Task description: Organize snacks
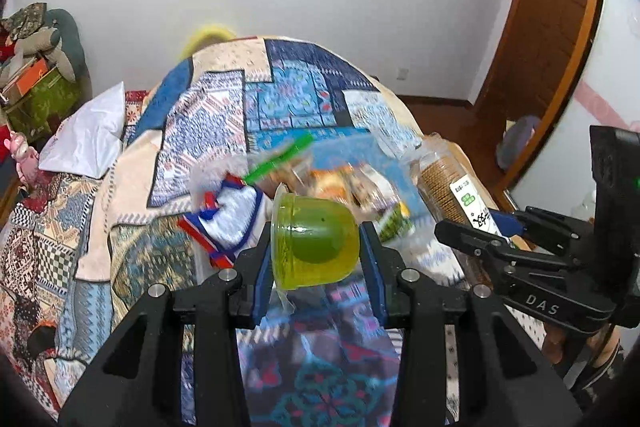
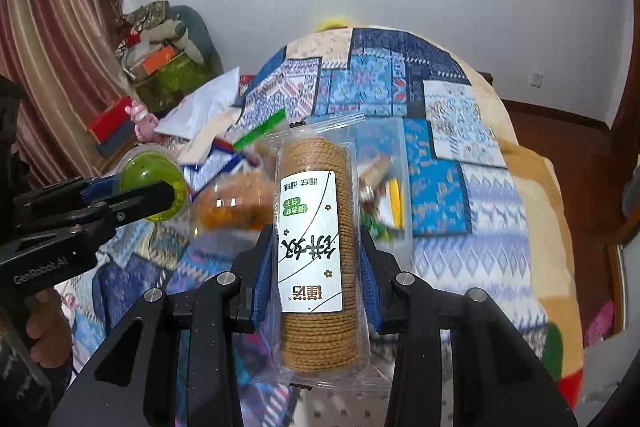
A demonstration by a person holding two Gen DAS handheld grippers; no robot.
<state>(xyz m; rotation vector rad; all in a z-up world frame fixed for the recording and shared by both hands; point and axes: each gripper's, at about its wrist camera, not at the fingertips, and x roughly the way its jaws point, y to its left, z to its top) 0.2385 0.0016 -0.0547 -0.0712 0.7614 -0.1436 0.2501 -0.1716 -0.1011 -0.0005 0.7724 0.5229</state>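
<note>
Left gripper (image 1: 316, 251) is clamped on a green jelly cup (image 1: 314, 241), pads on both sides, cup lying sideways w/ its rim to the gripper's left. Right gripper (image 2: 314, 267) is clamped on a clear pack of round biscuits (image 2: 314, 251), stack running lengthwise betw. the fingers, white label facing up.

Just ahead of both grippers lies a clear zip bag (image 2: 384, 163) w/ a green seal strip (image 1: 280, 157) on the bed quilt (image 1: 288, 95). Inside it: several small wrapped snacks, orange and yellow ones, blurred, can't tell exact kinds. Left of the bag, ahead-left of the left gripper, a white, blue and red wrapper (image 1: 228, 223) rests on the quilt.

From the right wrist view, the left gripper w/ the jelly cup (image 2: 154, 187) is off to the left, apart from the biscuit pack. Farther ahead-left, a white plastic bag (image 1: 88, 135) sits at the bed's edge.
</note>
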